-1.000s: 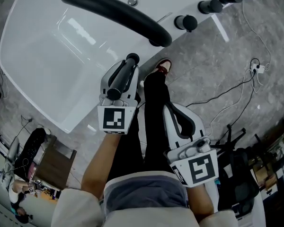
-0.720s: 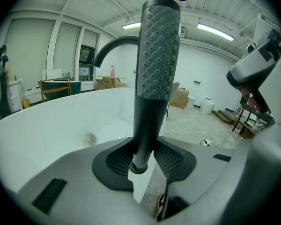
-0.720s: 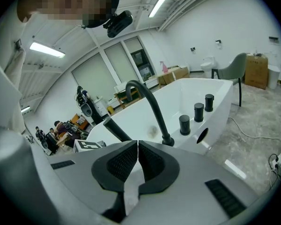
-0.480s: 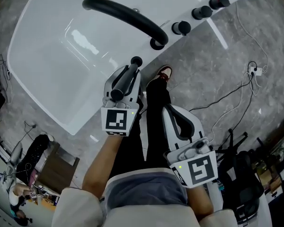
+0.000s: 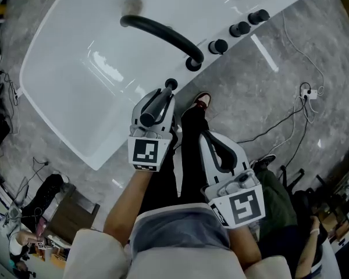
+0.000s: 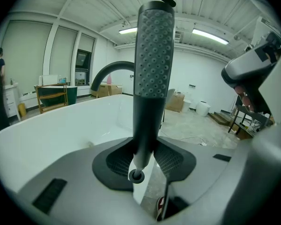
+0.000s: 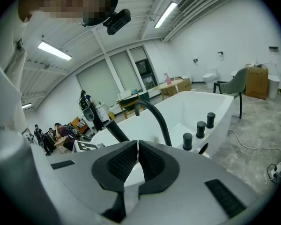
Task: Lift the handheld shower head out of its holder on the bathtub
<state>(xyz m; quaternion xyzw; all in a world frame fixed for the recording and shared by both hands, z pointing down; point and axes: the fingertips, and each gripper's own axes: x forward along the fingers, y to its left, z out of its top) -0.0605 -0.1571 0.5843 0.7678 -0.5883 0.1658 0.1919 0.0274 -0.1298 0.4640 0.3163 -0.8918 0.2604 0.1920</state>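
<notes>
Grey veined floor underfoot, cables trailing across it at right. Nearest, right gripper low over the lap, jaws pressed together on nothing. Just ahead and to its left, left gripper clamped on the shower head, low on the handle (dimpled grip upright between the pads, as seen from that gripper). Shower head lifted off the tub, far end over the near rim, short of the spout base. One shoe on the floor just beside that rim. Further on, black spout arching from the rim out over the white basin. Along the same rim toward the far right corner, three black knobs in a row.
</notes>
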